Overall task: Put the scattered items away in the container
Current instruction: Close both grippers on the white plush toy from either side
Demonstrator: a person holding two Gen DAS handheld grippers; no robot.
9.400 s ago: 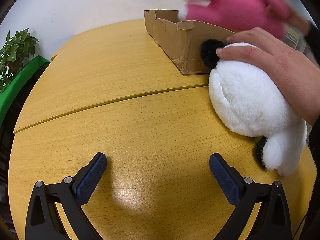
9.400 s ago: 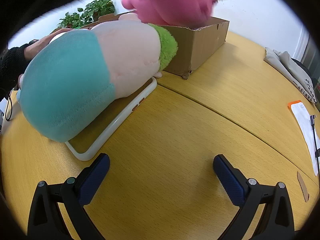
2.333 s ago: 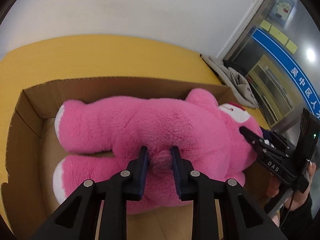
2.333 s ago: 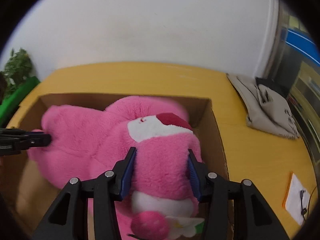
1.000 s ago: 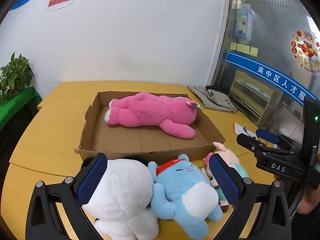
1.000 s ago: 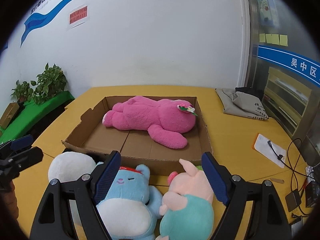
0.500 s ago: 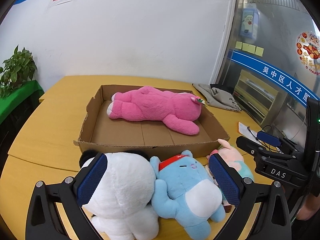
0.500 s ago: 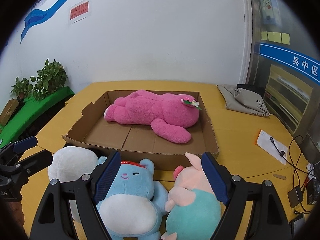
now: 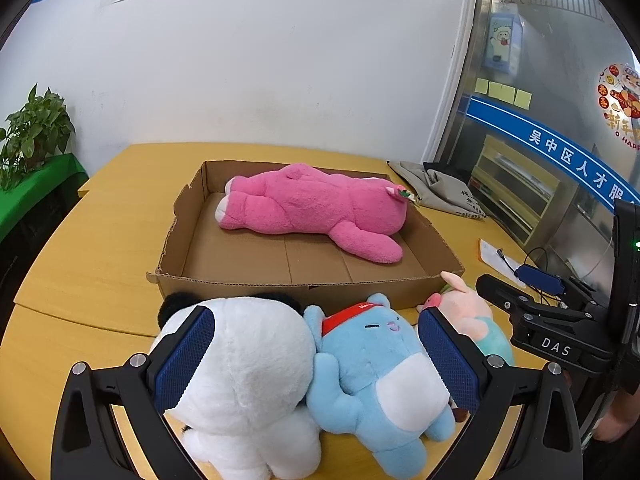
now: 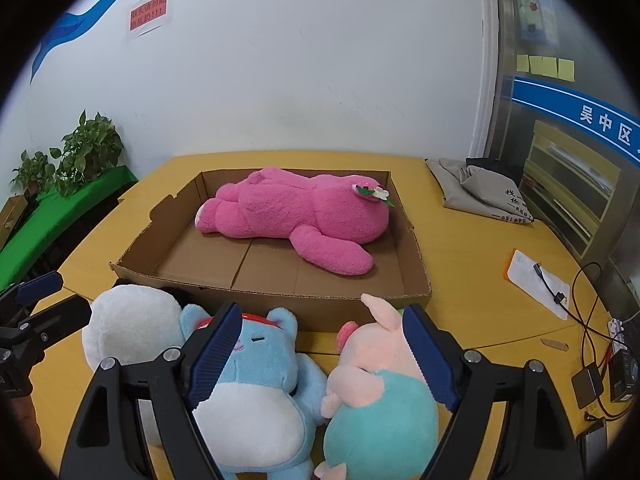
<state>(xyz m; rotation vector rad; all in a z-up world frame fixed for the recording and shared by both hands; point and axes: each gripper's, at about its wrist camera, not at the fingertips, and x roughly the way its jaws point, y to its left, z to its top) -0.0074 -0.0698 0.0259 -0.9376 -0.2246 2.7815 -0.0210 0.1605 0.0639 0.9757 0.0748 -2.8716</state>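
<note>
Beside box [image 9: 304,280], three plush toys wait — soft, light, squashy; grab round belly. Left gripper [image 9: 316,360] and right gripper [image 10: 320,350] gape, empty — pink bear [image 10: 296,212] boxed.

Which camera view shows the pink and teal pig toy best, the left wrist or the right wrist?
The right wrist view. There the pig toy lies near the lens, with its ears, pink head and teal body visible between the open right gripper's fingers. In the left wrist view the pig toy is mostly hidden behind a gripper finger; only its head and some teal show.
</note>
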